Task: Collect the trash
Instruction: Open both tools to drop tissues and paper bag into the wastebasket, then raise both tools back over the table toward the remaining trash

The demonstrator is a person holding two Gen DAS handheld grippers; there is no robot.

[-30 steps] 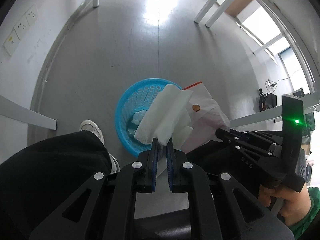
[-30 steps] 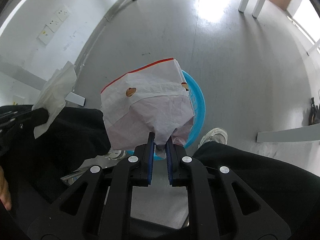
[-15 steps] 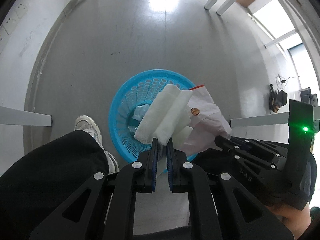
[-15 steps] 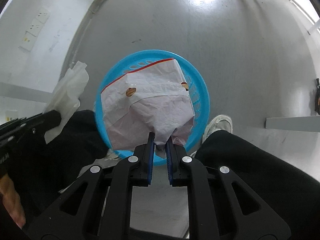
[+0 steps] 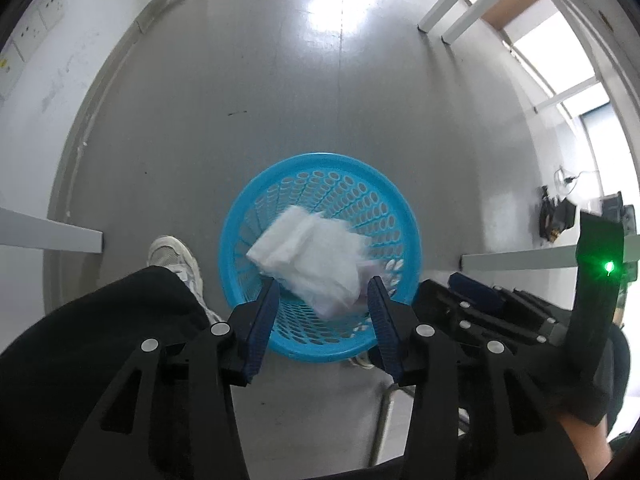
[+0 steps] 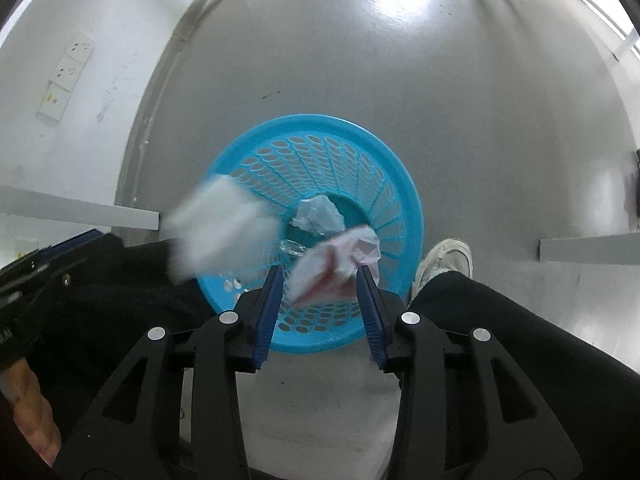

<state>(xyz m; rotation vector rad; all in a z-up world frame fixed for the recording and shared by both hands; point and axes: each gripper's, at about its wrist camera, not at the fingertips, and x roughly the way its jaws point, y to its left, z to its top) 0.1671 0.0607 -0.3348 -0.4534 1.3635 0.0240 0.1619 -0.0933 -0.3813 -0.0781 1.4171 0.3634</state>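
On the smooth grey floor, between the person's black-trousered legs, stands the round blue plastic basket with perforated walls, set where both hands can drop straight into it. Above it the left tongs are opening, nothing pressed between their ribbed blue pads; the soft folded white paper towel is loose and blurred over the basket's mouth. The right tongs are opening too, and the crumpled white bag with a red strip falls free between them. A crinkled pale wad already lies at the basket's bottom.
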